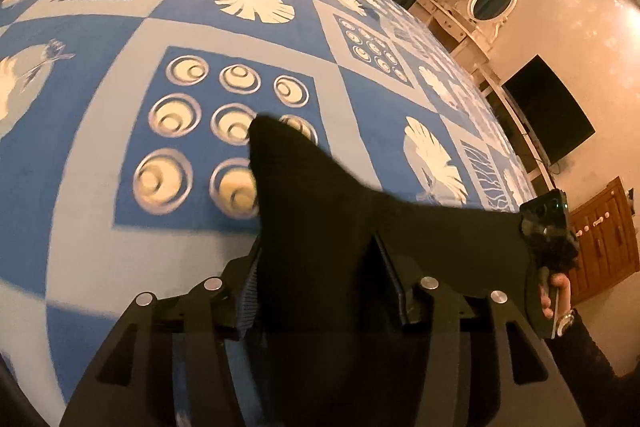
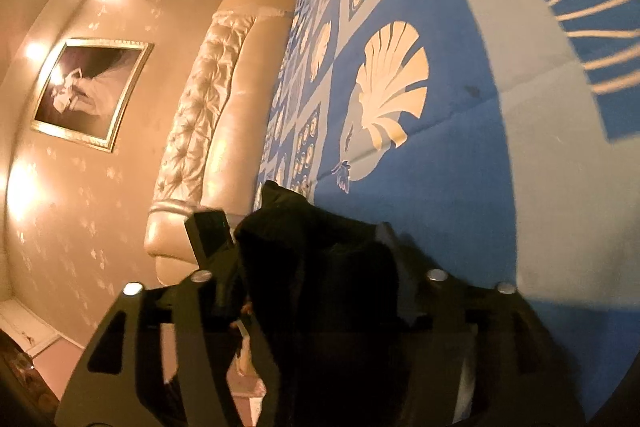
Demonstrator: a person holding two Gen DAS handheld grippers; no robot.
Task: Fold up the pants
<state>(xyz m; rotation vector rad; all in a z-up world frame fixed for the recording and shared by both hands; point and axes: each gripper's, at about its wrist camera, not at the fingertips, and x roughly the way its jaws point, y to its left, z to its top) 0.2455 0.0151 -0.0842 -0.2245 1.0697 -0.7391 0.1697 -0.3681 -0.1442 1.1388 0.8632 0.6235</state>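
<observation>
Pants point(image 1: 320, 211), black, hang bunched over the blue patterned bedspread point(image 1: 100, 155), stretched between both tools. Left gripper point(image 1: 316, 267) tilts downward, jaws parted, fabric lying between them; whether the pads still press is unclear. Right gripper point(image 2: 316, 267) points nearly level along the bed, cloth filling its gap, grip likewise unclear. A hand point(image 1: 554, 293) holds its handle.
</observation>
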